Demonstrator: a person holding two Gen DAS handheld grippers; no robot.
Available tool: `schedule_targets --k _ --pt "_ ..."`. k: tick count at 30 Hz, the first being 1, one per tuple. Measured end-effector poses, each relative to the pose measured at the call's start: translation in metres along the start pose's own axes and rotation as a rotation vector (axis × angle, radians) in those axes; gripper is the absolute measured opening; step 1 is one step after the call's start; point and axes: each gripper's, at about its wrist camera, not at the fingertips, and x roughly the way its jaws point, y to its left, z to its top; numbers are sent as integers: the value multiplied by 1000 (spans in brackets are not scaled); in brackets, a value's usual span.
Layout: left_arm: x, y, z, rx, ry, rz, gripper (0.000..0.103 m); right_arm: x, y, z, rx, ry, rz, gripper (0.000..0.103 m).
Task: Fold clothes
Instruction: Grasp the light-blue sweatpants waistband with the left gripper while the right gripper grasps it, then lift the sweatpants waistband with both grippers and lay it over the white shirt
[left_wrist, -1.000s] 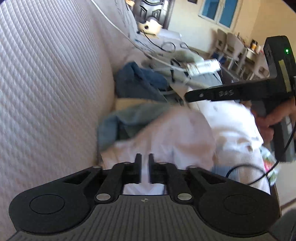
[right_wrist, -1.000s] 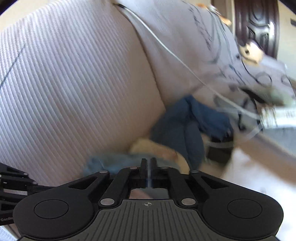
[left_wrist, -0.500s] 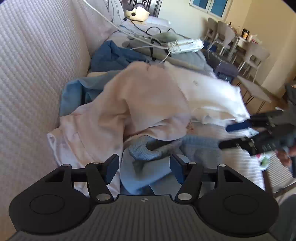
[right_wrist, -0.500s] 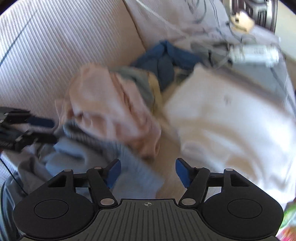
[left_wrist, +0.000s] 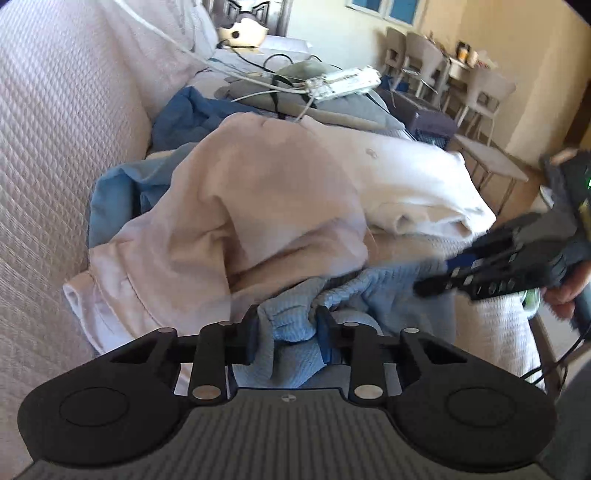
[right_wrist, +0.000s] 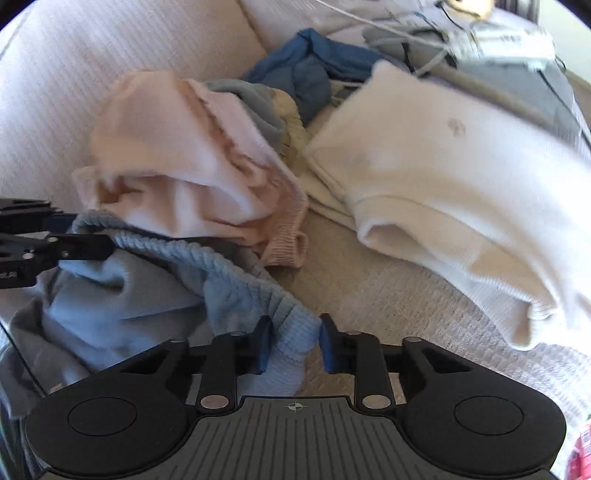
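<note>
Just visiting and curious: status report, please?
Left tool and right tool both closing on light blue knit garment. Garment crumpled, unfolded. Pink garment lies over its far edge.

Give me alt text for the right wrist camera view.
The right gripper is closing on the ribbed edge of a light blue garment on a sofa. A pink garment and a cream one lie beyond.

Pale quilted sofa (right_wrist: 362, 280), backrest at 10 o'clock. Heaped directly on seat: light blue knit (right_wrist: 177, 284) at 7, pink garment (right_wrist: 192, 166) at 10, cream garment (right_wrist: 443, 173) at 2, dark blue cloth (right_wrist: 310, 70) at 12.
</note>
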Motion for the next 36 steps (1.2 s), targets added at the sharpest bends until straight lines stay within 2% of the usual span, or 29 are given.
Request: schedule_targets --k 6,12,17,20,22,24,27,32,36 --pt "-55 -25 16 20 -59 -71 27 -73 12 -15 -33 -122 -39 20" --pt "-117 -65 46 64 -177 -165 27 -168 16 -39 -56 -281 -82 20" --pt "-133 -93 94 80 -261 -265 27 -241 10 -42 -88 -432 -172 20" --pt "-131 -107 122 81 -286 -307 27 -267 -5 -33 -86 -479 -202 20" --pt "-118 -115 137 97 -277 -294 27 -272 -20 -23 -82 -476 -216 20" --pt "-90 -120 149 99 -234 -260 27 -261 -38 -9 -67 -449 -230 20" --pt "-38 -120 162 110 -174 -206 27 -224 -67 15 -33 -378 -244 20" --pt "36 -102 185 91 -102 -176 27 -155 -110 44 26 -294 -244 20" --pt "93 -88 205 77 -38 -166 27 -116 -140 56 69 -256 -229 20"
